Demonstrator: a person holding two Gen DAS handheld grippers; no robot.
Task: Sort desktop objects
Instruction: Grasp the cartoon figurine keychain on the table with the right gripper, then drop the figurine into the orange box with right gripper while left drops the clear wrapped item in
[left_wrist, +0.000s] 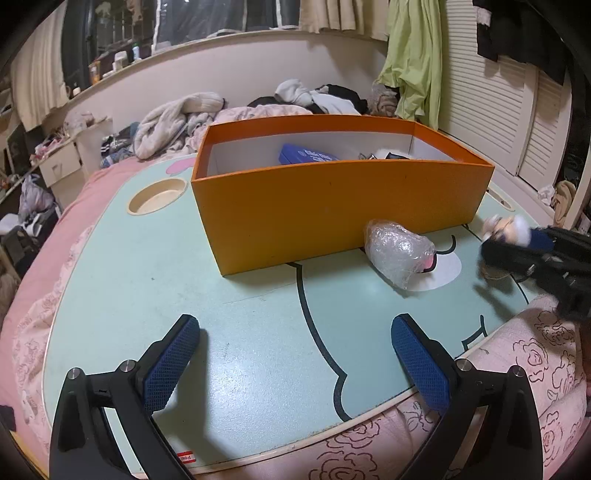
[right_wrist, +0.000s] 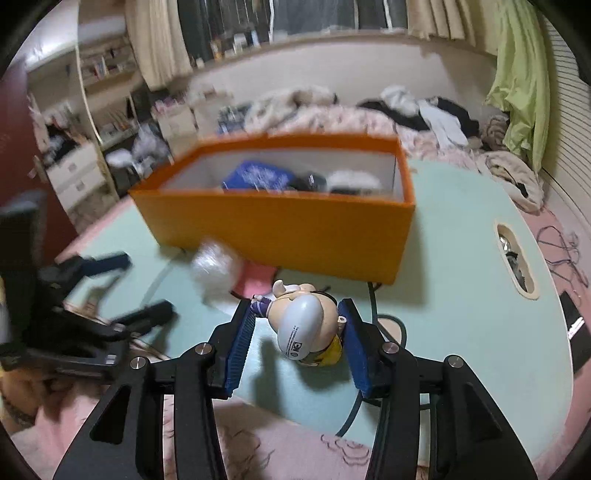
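An orange box (left_wrist: 332, 206) (right_wrist: 280, 229) stands on the mint-green table (left_wrist: 240, 295), open at the top. A blue case (left_wrist: 306, 155) (right_wrist: 258, 177) and dark and white items lie inside it. A bundle in clear plastic wrap (left_wrist: 399, 254) (right_wrist: 214, 266) lies against the box's near wall. My right gripper (right_wrist: 295, 306) is shut on a small toy figure (right_wrist: 306, 325) with a big white head, just above the table. In the left wrist view it is blurred at the right edge (left_wrist: 491, 251). My left gripper (left_wrist: 295, 325) (right_wrist: 146, 284) hovers open over the table's near edge, holding nothing.
The table lies on pink rose-print bedding (left_wrist: 535, 354). It has a round cup recess (left_wrist: 157, 199) at the far left and an oval slot (right_wrist: 517, 258) at the right. Piled clothes and blankets (left_wrist: 177, 122) lie behind the box, and louvred doors (left_wrist: 517, 110) stand at the right.
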